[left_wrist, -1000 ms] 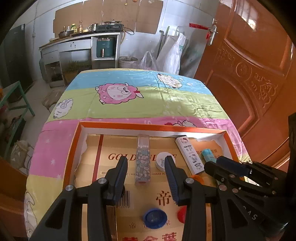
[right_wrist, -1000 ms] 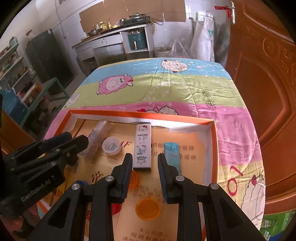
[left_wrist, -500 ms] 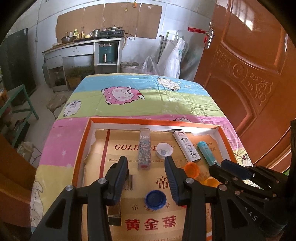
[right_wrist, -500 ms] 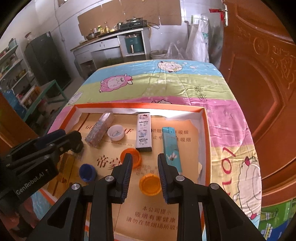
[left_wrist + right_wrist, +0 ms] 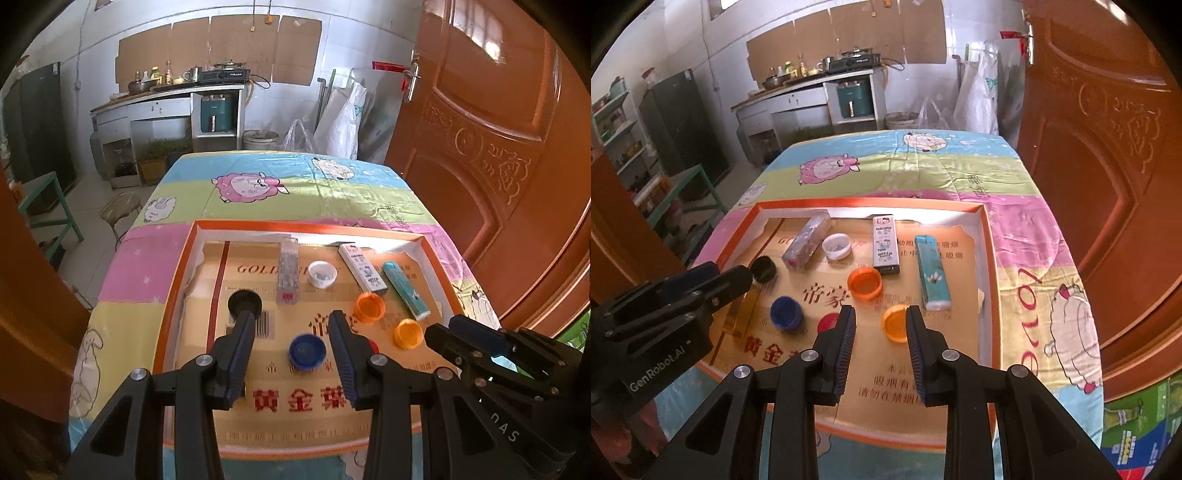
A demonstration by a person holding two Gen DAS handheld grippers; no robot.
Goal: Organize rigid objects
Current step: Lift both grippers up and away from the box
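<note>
Your left gripper (image 5: 291,325) held apart and empty above the blue cap (image 5: 307,351), your right gripper (image 5: 879,319) likewise released, hovering over the orange-rimmed tray (image 5: 991,280) of caps.

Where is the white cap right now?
In both wrist views the white cap sits open side up near the tray's far edge, between the glittery box and the cartoon-printed white box.

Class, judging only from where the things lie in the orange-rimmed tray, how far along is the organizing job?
Done: nothing visibly sorted. Round plastic caps, such as the blue cap and orange cap, lie scattered among the blue lighter in the orange-rimmed tray. In hand: nothing; left gripper and right gripper are empty. Left: all grouping.
</note>
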